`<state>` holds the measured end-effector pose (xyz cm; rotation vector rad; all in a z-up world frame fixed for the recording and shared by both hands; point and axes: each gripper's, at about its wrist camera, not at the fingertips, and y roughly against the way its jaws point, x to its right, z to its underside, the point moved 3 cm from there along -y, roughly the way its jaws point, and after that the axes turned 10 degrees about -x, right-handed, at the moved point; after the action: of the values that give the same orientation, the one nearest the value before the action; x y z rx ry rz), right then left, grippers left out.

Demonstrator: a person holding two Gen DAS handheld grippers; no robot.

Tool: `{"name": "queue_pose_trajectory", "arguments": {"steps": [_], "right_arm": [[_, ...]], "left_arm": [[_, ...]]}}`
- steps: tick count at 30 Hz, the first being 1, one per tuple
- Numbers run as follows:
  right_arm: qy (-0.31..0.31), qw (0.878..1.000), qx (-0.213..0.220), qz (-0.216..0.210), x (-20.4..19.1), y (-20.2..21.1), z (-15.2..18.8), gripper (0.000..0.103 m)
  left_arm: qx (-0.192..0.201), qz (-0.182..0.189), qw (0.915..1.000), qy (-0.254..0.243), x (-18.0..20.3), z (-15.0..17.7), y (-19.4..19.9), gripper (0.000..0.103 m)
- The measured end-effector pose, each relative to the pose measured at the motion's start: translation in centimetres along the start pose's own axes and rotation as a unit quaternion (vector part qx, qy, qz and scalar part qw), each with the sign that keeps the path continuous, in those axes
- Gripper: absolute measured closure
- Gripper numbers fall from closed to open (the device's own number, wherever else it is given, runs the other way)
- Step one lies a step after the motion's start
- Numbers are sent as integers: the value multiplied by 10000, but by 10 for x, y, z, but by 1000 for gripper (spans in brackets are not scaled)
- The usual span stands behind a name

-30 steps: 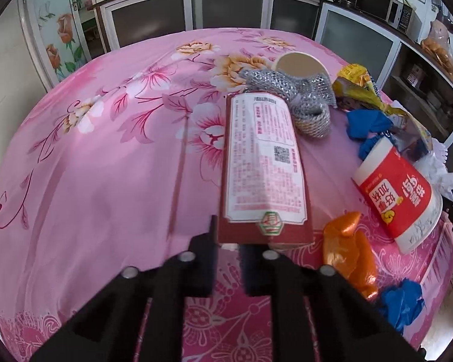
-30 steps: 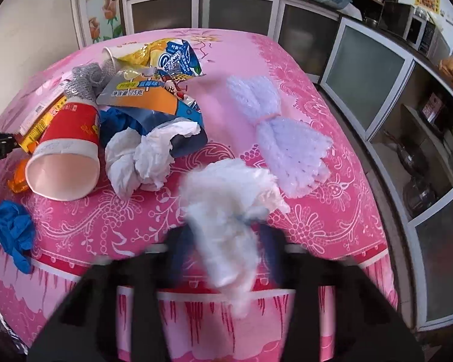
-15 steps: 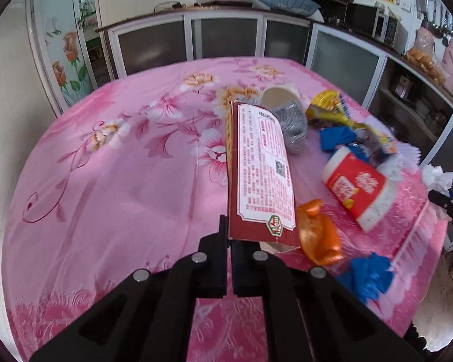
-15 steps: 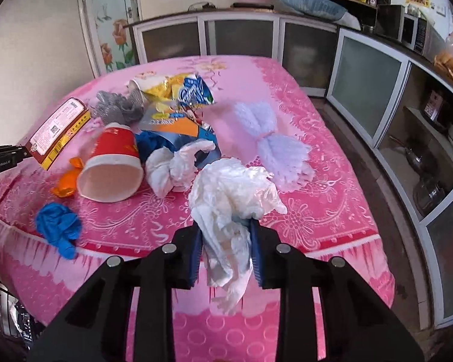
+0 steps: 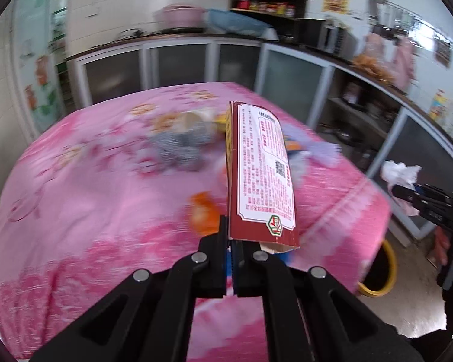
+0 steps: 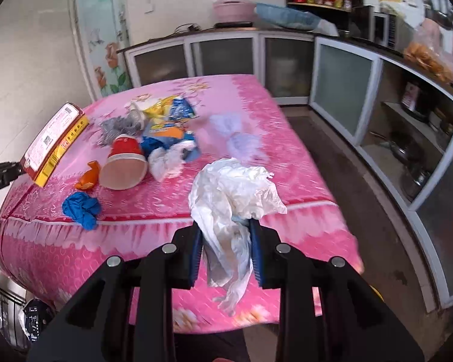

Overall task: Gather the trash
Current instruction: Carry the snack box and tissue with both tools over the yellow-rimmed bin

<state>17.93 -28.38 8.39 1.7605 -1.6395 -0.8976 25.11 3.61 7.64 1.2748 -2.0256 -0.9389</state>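
My left gripper (image 5: 232, 259) is shut on the bottom edge of a red and white carton (image 5: 261, 175) and holds it upright above the near edge of the pink table (image 5: 75, 187). The carton also shows at the left of the right wrist view (image 6: 53, 144). My right gripper (image 6: 226, 247) is shut on a crumpled white plastic bag (image 6: 232, 193), held off the table's front edge. That bag shows far right in the left wrist view (image 5: 400, 173). A yellow bin (image 5: 380, 274) stands on the floor by the table's right corner.
On the table lie a red paper cup (image 6: 123, 163), an orange scrap (image 6: 89, 176), a blue glove (image 6: 81, 208), white tissue (image 6: 166, 160), snack wrappers (image 6: 169, 117), a silver mesh piece (image 6: 117, 126) and a pale lilac bag (image 6: 238, 138). Cabinets (image 6: 347, 90) line the back and right.
Both grippers have pulled back and risen away from the table with their loads. The left view has swung right, and the yellow bin has come into sight.
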Motion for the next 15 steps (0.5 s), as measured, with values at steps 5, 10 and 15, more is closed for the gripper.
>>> {"name": "queue_pose_trajectory", "arguments": {"steps": [5,10,15], "right_arm": [[-418,9984,60,368,46,27,24,77],[-874,9929,33,809,99,53,56,77],[-1466,9827,-85,1126,158,66,95,76]], "left_arm": [[-55,521,9971,-560,68,-3,-13,102],[-191,1020,9886,-1091,135,-2,-33,102],[-417,1404,9750,-1671,208,5,-58,102]]}}
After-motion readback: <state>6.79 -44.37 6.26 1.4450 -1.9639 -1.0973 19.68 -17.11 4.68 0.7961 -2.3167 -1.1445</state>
